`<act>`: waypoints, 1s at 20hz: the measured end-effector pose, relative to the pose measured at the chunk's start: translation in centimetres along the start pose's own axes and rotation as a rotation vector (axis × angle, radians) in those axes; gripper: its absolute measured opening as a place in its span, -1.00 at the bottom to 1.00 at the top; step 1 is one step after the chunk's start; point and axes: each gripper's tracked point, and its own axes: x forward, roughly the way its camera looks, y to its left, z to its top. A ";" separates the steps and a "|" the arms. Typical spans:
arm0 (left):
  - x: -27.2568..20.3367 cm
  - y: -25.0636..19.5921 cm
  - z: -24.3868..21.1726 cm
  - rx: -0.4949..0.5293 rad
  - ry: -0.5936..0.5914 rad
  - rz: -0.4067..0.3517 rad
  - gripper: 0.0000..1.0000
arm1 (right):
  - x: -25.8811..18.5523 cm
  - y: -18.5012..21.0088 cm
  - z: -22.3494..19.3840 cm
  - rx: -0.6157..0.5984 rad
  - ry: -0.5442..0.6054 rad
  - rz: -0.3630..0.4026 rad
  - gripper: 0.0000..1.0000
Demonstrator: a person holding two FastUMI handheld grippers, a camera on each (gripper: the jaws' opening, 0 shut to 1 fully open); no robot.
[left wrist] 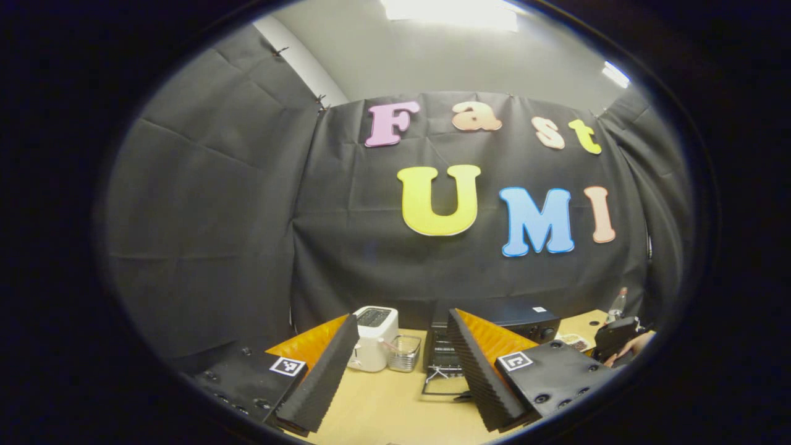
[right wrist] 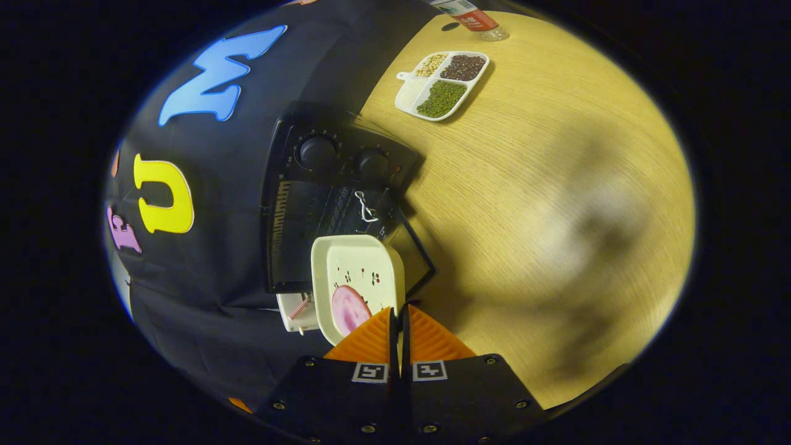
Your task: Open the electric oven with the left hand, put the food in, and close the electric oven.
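Now we see the black electric oven (left wrist: 494,334) sitting on the light wooden bench (right wrist: 544,204), with its door down and open. Our right gripper (right wrist: 398,321) has its fingers squeezed together on the rim of a square cream plate (right wrist: 358,278) with a round pink slice of food (right wrist: 349,309) on it, and the plate hangs just in front of the oven's mouth. Our left gripper (left wrist: 401,364) has its fingers wide apart and holds nothing, well back from the oven. We think the plate is hard, smooth and a bit slippery, and it could break if it drops, so we should grip the rim tight and keep it flat so the food won't slide. The door looks stiff and light; we would push it up by its front edge. We can't read any brand or words on the oven.
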 end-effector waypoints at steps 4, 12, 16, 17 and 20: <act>1.9 1.7 -0.9 0.008 0.016 0.010 1.00 | 3.3 2.5 0.3 0.094 -0.042 0.026 -0.99; 4.4 3.9 -2.7 0.022 0.054 0.027 1.00 | 9.3 5.6 2.6 0.217 -0.120 0.046 -0.99; 5.4 5.0 -3.2 0.030 0.072 0.041 1.00 | 11.4 7.2 4.1 0.271 -0.167 0.073 -0.99; 5.5 5.1 -3.4 0.031 0.076 0.043 1.00 | 11.8 7.6 4.4 0.282 -0.171 0.079 -0.99; 5.4 5.5 -3.5 0.042 0.082 0.052 1.00 | 12.9 8.5 5.0 0.310 -0.189 0.095 -0.99</act>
